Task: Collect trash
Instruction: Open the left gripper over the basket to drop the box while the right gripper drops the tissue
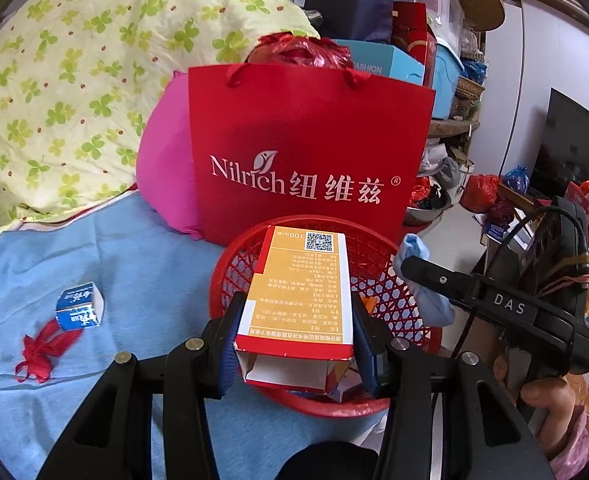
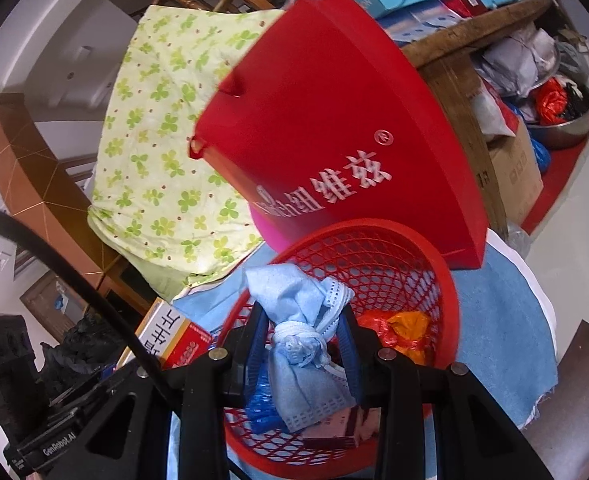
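My left gripper is shut on an orange and red medicine box and holds it over the red mesh basket. My right gripper is shut on a knotted light-blue face mask above the same basket, which holds orange and red wrappers. The right gripper also shows in the left wrist view with the blue mask. The orange box shows at lower left in the right wrist view. A small blue carton and a red ribbon bow lie on the blue cloth to the left.
A red Nilrich paper bag stands right behind the basket, with a pink cushion and a clover-print pillow beside it. Stacked boxes, bags and a metal bowl crowd the right side. The bed edge drops off on the right.
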Demonstrator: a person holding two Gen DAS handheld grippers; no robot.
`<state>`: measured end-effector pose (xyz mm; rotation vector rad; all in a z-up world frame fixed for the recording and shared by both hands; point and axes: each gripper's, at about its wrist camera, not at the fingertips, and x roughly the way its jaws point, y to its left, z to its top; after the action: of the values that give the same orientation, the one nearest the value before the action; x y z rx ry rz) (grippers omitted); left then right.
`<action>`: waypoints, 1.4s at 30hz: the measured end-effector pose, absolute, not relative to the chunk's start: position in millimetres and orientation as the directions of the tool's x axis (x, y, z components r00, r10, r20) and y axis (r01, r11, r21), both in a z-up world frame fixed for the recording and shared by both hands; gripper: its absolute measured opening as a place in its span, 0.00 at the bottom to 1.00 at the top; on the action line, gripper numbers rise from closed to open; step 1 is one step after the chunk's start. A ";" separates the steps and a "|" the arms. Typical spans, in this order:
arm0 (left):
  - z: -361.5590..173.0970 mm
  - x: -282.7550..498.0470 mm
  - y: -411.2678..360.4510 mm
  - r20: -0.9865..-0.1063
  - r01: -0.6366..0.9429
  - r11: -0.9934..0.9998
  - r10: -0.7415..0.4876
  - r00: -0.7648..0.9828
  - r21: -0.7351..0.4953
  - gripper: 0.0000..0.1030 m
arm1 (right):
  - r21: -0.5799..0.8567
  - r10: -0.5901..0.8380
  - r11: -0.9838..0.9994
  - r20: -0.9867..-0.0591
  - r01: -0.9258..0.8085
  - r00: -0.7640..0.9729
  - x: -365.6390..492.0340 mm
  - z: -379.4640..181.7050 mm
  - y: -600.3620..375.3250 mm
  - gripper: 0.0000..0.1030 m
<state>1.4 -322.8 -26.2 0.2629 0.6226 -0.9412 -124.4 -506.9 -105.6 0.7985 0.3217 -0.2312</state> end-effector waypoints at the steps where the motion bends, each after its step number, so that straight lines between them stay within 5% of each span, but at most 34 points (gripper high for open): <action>1: -29.3 3.0 -326.0 -0.607 0.818 0.573 -0.669 0.429 -0.054 0.49 | 0.664 -0.085 0.672 -0.372 0.329 0.924 -124.5 -108.1 -508.7 0.36; 12: -46.3 16.4 -345.8 -0.627 0.822 0.569 -0.653 0.424 -0.037 0.50 | 0.683 -0.118 0.633 -0.381 0.365 0.917 -121.4 -123.7 -529.5 0.37; 16: -50.5 20.2 -345.5 -0.627 0.818 0.574 -0.649 0.431 -0.032 0.58 | 0.704 -0.126 0.600 -0.386 0.380 0.914 -119.4 -130.0 -534.0 0.62; 42: -54.3 48.6 -234.1 -0.580 0.711 0.701 -0.600 0.551 -0.051 0.66 | 0.519 -0.101 0.806 -0.352 0.284 0.931 -87.8 -62.8 -444.5 0.62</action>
<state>48.6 -234.1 -54.3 0.1985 0.6068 -0.7817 -87.8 -444.5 -62.8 0.6000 0.3173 -0.2099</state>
